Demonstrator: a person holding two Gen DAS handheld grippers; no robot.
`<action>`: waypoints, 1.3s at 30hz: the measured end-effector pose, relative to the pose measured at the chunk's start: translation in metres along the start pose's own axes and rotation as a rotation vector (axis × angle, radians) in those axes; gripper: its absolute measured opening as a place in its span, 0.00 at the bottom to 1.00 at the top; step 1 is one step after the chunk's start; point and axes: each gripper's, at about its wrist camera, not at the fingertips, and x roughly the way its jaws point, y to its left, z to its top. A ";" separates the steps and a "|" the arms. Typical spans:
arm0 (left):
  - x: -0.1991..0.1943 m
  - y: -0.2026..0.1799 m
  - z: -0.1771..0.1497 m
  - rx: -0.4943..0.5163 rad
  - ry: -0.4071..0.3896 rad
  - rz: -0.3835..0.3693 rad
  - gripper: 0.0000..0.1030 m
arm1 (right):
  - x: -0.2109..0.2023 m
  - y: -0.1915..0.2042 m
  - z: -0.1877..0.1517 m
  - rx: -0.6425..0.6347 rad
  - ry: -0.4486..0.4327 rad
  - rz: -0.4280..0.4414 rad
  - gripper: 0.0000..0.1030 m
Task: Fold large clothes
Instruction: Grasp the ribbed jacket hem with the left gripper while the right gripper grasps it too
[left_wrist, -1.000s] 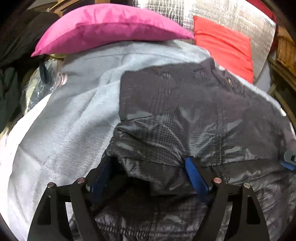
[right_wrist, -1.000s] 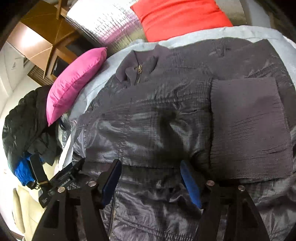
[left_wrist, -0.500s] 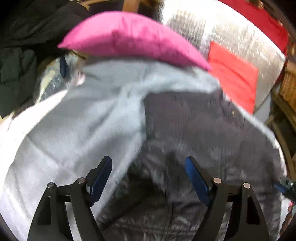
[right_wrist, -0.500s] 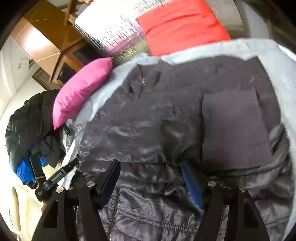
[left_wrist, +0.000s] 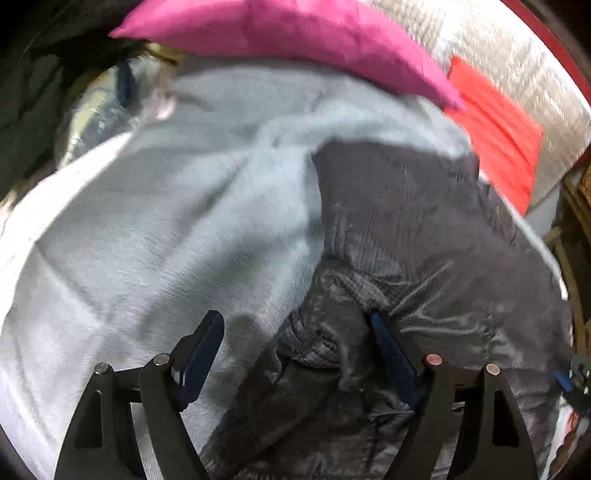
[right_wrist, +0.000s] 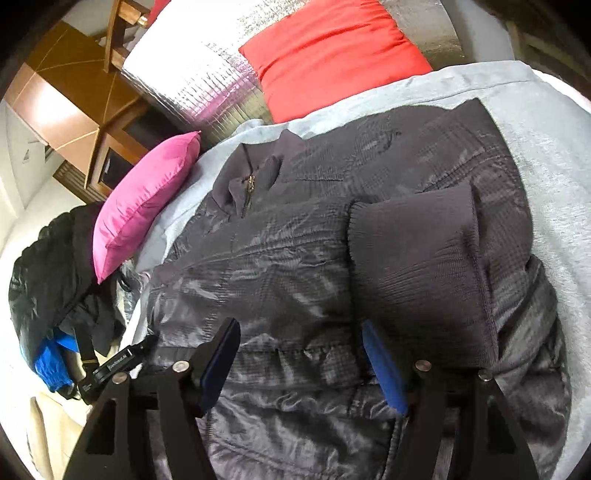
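Note:
A dark grey quilted jacket (right_wrist: 295, 258) lies on a grey bedsheet (right_wrist: 546, 155), collar and zip toward the pillows, its knit-cuffed sleeve (right_wrist: 417, 266) folded across the front. In the left wrist view the jacket (left_wrist: 424, 240) fills the right half, its left edge bunched. My left gripper (left_wrist: 295, 339) is open, hovering over that bunched edge with nothing between its blue pads. My right gripper (right_wrist: 299, 350) is open above the jacket's lower front, near the sleeve cuff, holding nothing.
A pink pillow (left_wrist: 295, 40) and a red pillow (right_wrist: 332, 51) lie at the bed's head against a silver quilted cushion (right_wrist: 192, 77). Dark clothes (right_wrist: 48, 266) are piled left of the bed. A wooden cabinet (right_wrist: 74, 110) stands behind.
Both grippers have pulled back and lifted off the jacket. The left one swung left, so more bare sheet shows; the jacket's left edge lies bunched where it was.

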 end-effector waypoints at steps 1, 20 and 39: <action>-0.011 -0.001 0.001 0.006 -0.047 0.004 0.80 | -0.005 0.004 0.002 -0.009 -0.012 0.011 0.70; -0.027 0.000 -0.014 0.068 -0.060 0.004 0.82 | -0.012 -0.041 0.018 0.088 -0.010 0.006 0.71; -0.155 0.090 -0.191 0.039 -0.008 -0.103 0.82 | -0.198 -0.058 -0.207 0.147 -0.063 -0.060 0.72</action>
